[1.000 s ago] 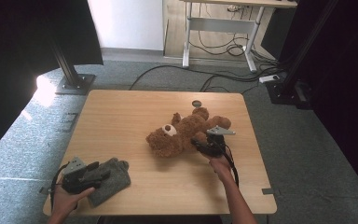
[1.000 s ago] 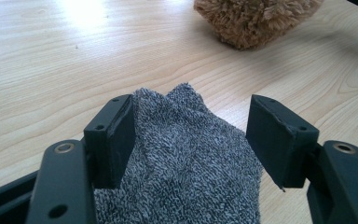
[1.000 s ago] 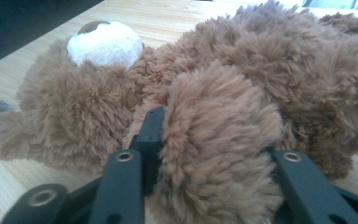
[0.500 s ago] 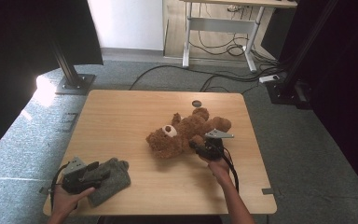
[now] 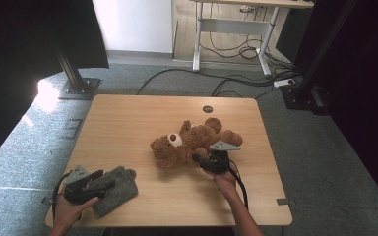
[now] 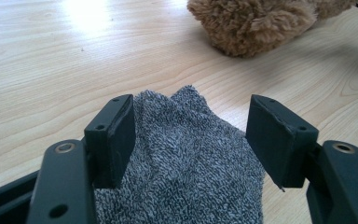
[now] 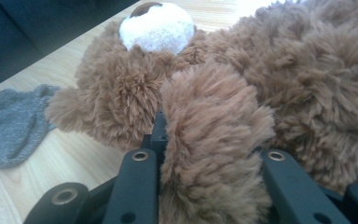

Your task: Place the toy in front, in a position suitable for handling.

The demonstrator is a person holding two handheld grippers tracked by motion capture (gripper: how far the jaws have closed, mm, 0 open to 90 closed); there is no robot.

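1. At the lower left of the high view, the left gripper (image 5: 89, 183) lay over a grey sock (image 5: 114, 191) near the table's (image 5: 128, 123) front edge. In the left gripper view its jaws stood wide apart with the sock (image 6: 182, 158) between them, the pads clear of the cloth — open, nothing pinched.

2. Right of centre in the high view lay the teddy bear (image 5: 192, 142), on its back with the white muzzle turned up and its head toward the sock.

3. Further right, the right gripper (image 5: 207, 161) sat against the bear's near side. In the right gripper view a furry limb (image 7: 209, 140) filled the space between the jaws, which had just closed on it — clamped on the bear's limb.

4. Step in hand, as I judge it: the bear had been gripped by a limb while the sock waited — likely dressing the limb with the sock. The next move would call for lifting or steadying the limb, and the left jaws closing on the sock's cuff.

5. Hard to tell: whether the gripped limb was an arm or a leg; the right pads were buried in fur; the sock's opening was hidden under the left gripper; the bear's body was cut off at the top edge of the left gripper view.
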